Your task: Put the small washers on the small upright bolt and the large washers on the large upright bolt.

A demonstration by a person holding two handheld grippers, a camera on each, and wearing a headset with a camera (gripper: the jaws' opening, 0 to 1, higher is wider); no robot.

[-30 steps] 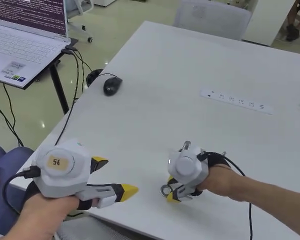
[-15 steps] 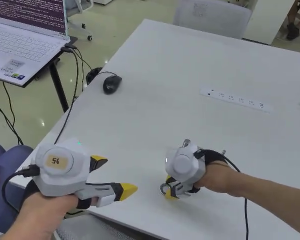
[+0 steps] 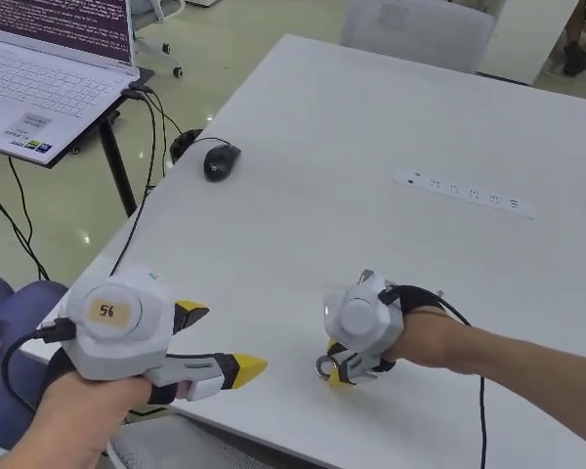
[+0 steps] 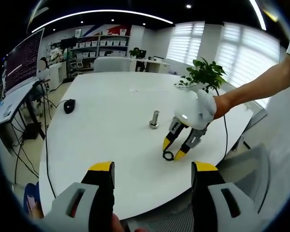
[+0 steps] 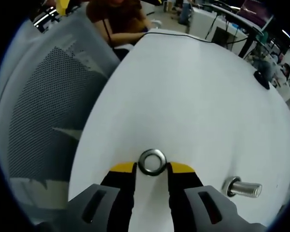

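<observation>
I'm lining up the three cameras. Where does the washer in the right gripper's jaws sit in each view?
Head view: washer at bottom centre, at the right gripper's tips.
Left gripper view: centre, slightly right, below the bolt.
Right gripper view: lower centre, between the yellow tips.
Shared landmark: the upright bolt, near the washer in both gripper views.

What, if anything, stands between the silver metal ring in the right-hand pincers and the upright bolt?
Nothing visible does. The silver metal washer sits between the jaws of the right gripper. In the left gripper view, just bare white tabletop lies between it and the upright steel bolt.
</observation>
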